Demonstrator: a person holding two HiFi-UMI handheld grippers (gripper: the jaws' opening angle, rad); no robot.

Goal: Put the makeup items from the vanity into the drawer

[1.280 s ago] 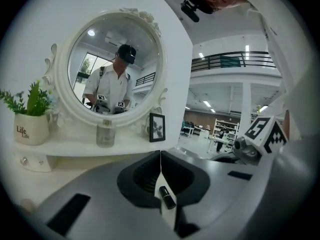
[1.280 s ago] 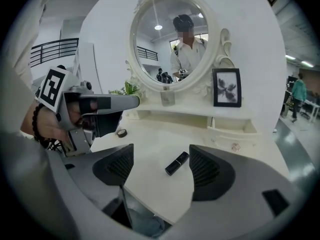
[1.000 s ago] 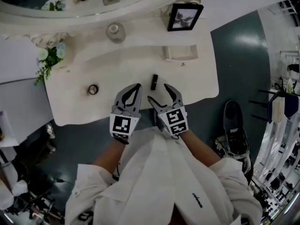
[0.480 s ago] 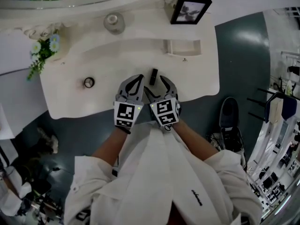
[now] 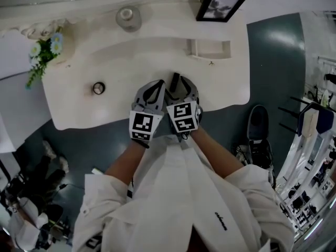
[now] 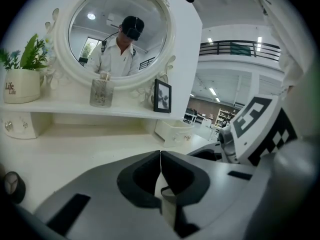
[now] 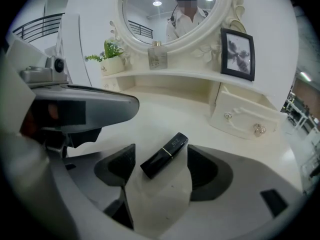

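A black lipstick [image 7: 165, 155] lies slantwise on the white vanity top [image 5: 79, 104], near its front edge. My right gripper [image 7: 161, 157] is open, one jaw on each side of the lipstick, and the pads stand clear of it. In the head view the lipstick [image 5: 174, 80] pokes out past the right gripper [image 5: 178, 85]. My left gripper [image 5: 156, 87] sits close beside it on the left, its jaws shut with nothing between them [image 6: 160, 154]. A small white drawer box [image 7: 245, 116] stands at the back right, its drawer [image 5: 210, 49] looking closed.
A round dark compact [image 5: 98, 87] lies on the vanity to the left. On the raised back shelf stand a glass bottle [image 5: 127, 17], a framed picture [image 5: 220, 4] and a flower pot [image 5: 42, 54]. An oval mirror [image 6: 117, 34] rises behind them. Dark floor borders the vanity's front edge.
Both grippers have moved forward over the vanity and closer together. The right gripper's jaws now flank the lipstick, which lay ahead of them before.
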